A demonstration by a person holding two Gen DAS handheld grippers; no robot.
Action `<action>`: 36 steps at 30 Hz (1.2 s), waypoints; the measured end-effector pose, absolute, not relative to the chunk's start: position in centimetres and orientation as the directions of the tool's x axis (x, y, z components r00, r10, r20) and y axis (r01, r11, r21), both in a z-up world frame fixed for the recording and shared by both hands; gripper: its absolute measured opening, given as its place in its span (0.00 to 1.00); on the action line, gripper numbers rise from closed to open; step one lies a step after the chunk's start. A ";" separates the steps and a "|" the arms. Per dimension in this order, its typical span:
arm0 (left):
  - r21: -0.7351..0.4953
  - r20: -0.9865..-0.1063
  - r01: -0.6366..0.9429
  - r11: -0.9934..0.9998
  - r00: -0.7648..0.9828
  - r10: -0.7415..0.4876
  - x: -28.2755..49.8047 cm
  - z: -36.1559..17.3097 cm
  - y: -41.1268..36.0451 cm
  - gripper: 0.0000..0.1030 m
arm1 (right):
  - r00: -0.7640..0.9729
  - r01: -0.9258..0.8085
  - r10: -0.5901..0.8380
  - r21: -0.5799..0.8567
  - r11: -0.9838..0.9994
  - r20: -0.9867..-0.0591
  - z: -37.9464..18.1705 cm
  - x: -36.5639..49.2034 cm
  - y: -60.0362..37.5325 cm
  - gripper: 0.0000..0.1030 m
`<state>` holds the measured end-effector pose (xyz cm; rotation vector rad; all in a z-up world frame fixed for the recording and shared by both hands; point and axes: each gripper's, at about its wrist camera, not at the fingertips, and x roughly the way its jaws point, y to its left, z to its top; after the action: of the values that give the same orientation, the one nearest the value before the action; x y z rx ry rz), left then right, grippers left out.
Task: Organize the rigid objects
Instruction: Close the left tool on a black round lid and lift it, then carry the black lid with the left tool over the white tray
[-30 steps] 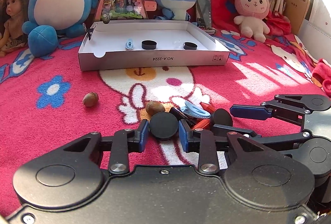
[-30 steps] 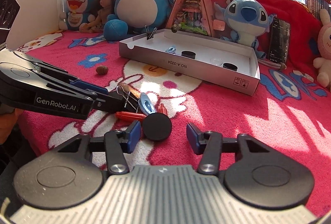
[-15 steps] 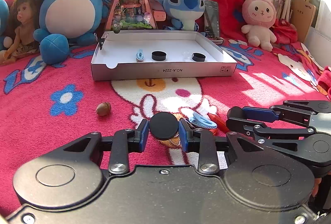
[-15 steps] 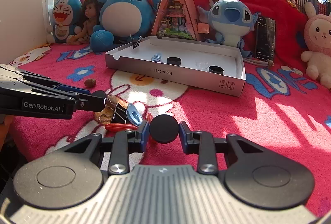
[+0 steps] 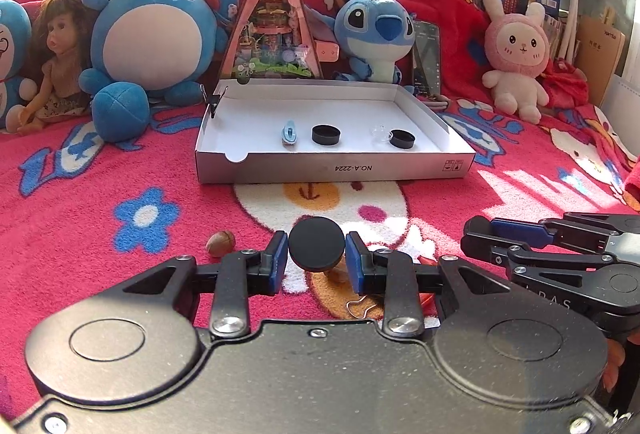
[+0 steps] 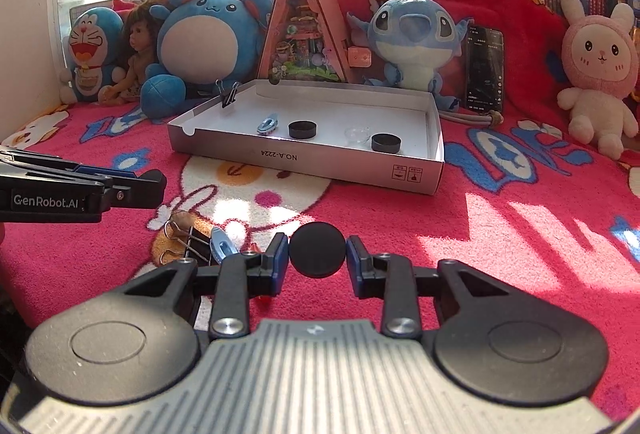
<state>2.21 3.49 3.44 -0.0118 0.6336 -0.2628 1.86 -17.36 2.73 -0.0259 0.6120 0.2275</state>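
My left gripper (image 5: pixel 317 258) is shut on a black round cap (image 5: pixel 317 242), held above the red blanket. My right gripper (image 6: pixel 317 261) is shut on another black round cap (image 6: pixel 317 249). Ahead lies an open white box (image 5: pixel 332 169), also in the right wrist view (image 6: pixel 304 157). It holds two black caps (image 5: pixel 325 134) (image 5: pixel 401 138), a blue clip (image 5: pixel 289 132) and a clear piece (image 5: pixel 380 132). A binder clip (image 6: pixel 188 238) and a blue clip (image 6: pixel 221 246) lie on the blanket left of my right gripper. A nut (image 5: pixel 220 242) lies left of my left gripper.
Plush toys (image 5: pixel 156 33) (image 5: pixel 376 33) (image 5: pixel 516 49), a doll (image 5: pixel 60 57) and a triangular toy house (image 5: pixel 276 21) stand behind the box. A phone (image 6: pixel 482 67) leans at the back right. My right gripper shows at the left view's right edge (image 5: pixel 560 246).
My right gripper shut on the second black cap. Both grippers rose off the blanket with their caps and now sit higher above the pile of clips.
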 end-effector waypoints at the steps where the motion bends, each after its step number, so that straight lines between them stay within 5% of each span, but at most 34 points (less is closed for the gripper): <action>1: -0.096 -0.584 0.237 0.967 0.773 -0.248 2.4 3.5 3.5 0.29 | 0.794 -0.217 0.204 0.048 0.975 -0.573 2.8 2.1 -17.4 0.36; 23: -0.138 -0.558 0.188 0.972 0.796 -0.233 9.2 6.0 3.7 0.29 | 0.809 -0.219 0.236 0.097 0.971 -0.539 5.9 8.3 -16.0 0.36; 36: -0.157 -0.622 0.132 0.979 0.756 -0.202 15.8 6.0 3.6 0.29 | 0.741 -0.167 0.245 0.182 0.969 -0.625 6.3 14.7 -16.3 0.36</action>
<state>15.80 3.61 5.99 -0.1054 0.6895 -0.1827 14.71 -16.25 6.25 0.1174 0.7008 0.2261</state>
